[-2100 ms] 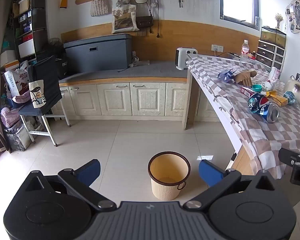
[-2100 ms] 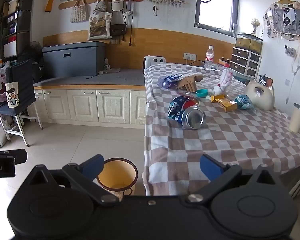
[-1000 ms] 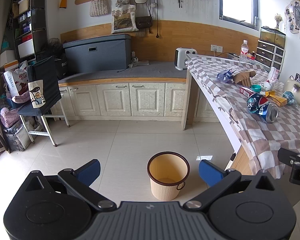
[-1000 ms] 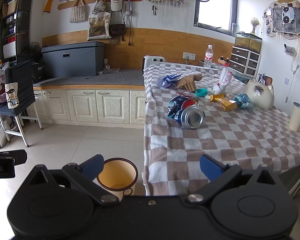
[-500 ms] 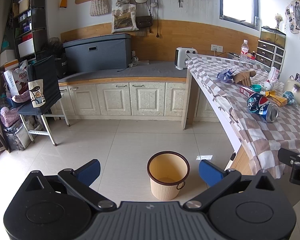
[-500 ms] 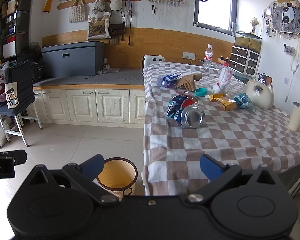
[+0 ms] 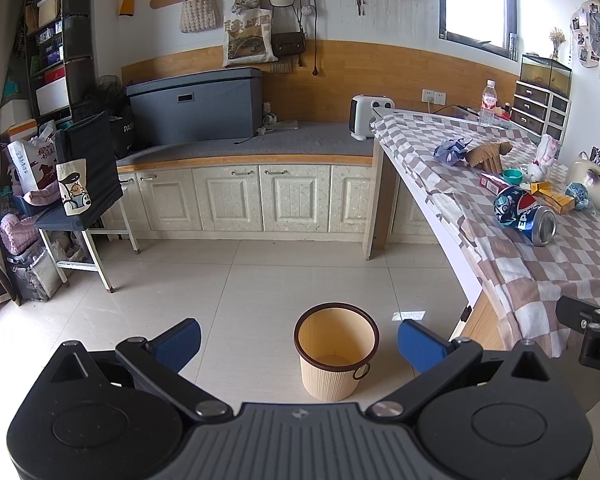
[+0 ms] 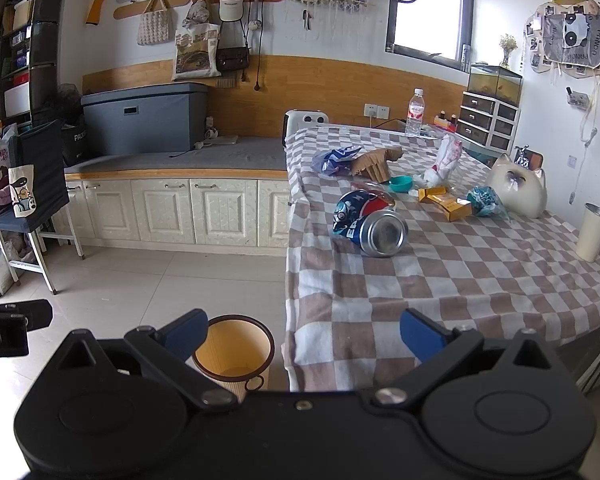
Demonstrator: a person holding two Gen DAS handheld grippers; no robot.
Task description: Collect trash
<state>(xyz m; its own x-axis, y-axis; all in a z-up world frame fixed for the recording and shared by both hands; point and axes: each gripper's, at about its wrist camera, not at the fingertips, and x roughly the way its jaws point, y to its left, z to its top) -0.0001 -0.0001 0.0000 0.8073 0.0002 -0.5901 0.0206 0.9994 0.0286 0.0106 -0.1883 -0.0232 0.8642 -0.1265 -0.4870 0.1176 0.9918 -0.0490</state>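
With both of my hand-held grippers spread wide and empty, the crushed can (image 8: 370,220) sits up-centre in the right wrist view.

Its long axis points mouth-first toward my right hand-held gripper (image 8: 302,330), the nearer one; left hand-held gripper (image 7: 298,338) frames the bin (image 7: 336,354) on the floor. Table (image 8: 440,300) between is open, its edge left of the can.

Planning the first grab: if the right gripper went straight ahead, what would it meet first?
Probably the checkered tablecloth; the right gripper is open above its near edge, and the Pepsi can lies further along, though depth is unclear.
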